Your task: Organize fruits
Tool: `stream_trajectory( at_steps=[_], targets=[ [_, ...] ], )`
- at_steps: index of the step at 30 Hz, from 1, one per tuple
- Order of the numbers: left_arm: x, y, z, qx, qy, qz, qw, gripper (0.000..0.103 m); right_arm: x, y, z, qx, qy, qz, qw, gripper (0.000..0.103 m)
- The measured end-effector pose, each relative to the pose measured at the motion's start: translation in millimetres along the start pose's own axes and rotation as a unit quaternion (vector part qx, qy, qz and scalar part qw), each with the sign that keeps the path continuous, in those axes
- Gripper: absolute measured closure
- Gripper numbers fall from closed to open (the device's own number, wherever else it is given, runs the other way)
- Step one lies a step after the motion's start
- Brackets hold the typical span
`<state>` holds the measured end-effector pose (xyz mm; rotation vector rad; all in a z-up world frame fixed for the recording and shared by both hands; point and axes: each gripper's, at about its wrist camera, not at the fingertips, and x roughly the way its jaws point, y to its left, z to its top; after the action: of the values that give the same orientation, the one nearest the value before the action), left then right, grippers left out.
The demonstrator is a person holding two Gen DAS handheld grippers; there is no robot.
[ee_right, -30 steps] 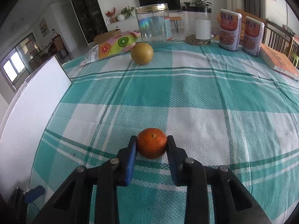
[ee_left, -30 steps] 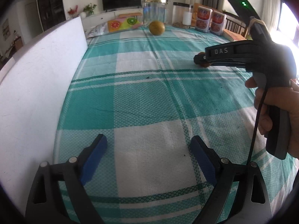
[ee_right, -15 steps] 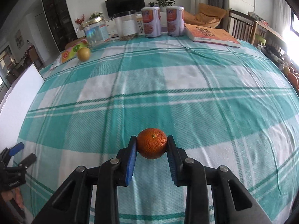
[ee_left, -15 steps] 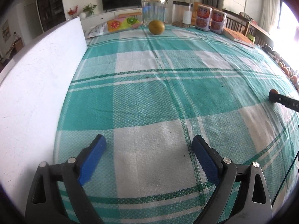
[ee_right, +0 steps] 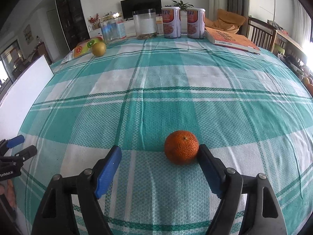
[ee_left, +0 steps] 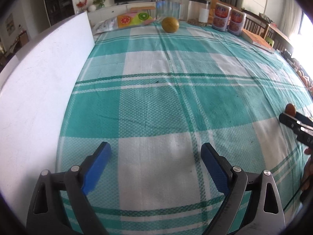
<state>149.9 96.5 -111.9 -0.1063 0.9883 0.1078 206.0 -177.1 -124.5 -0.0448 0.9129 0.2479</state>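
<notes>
Release step: right gripper point(ee_right: 158, 164) jaws opening, mandarin point(ee_right: 181, 147) set on cloth point(ee_right: 156, 98) against right pad; left gripper point(ee_left: 156, 166) released, empty; next, likely far pear point(ee_right: 99, 49).

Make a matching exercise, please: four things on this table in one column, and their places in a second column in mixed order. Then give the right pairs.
Things:
1. tangerine
2. yellow-green fruit
3. orange book
4. white board

Places:
A. far right part of the table
B. along the table's left edge
C. between the fingers of the right tool, resting on the cloth
D. far left, beside the fruit-printed packet

Pairs: 1-C, 2-D, 3-A, 4-B
</notes>
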Motion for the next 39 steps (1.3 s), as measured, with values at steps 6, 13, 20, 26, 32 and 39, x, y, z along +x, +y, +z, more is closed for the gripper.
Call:
stream_trajectory(
  at_steps=[6, 13, 20, 26, 32, 39],
  targets=[
    [12.5, -17.6, 82.4, -0.039, -0.029, -0.088, 0.9950, 0.008, 0.5, 0.6, -0.6, -0.002, 0.002, 0.008, 1.000, 0.017],
    [84.9, -34.4, 193.3, -0.014, -0.052, -0.037, 0.9979, 0.009, 2.4, 4.1, -0.8, -0.012, 0.006, 0.012, 1.000, 0.010],
    [142.5, -26.8, 246.3, -0.056, -0.046, -0.007, 0.9973, 0.009, 3.3, 6.6, -1.2, -0.019, 0.010, 0.008, 1.000, 0.008],
    [158.8, -13.2, 247.2, -0.085, -0.052, -0.053, 0.9936, 0.050, 3.4, 6.8, -1.0, -0.019, 0.010, 0.008, 1.000, 0.008],
    [114.6, -30.2, 214.0, -0.019, -0.066, -0.044, 0.9966, 0.052, 2.9, 6.1, -0.7, -0.017, 0.008, 0.011, 1.000, 0.008],
    [12.2, -52.2, 119.0, 0.051, -0.036, -0.132, 0.9892, 0.051, -3.7, -2.1, -2.0, 0.000, -0.003, 0.033, 0.999, 0.008]
  ],
)
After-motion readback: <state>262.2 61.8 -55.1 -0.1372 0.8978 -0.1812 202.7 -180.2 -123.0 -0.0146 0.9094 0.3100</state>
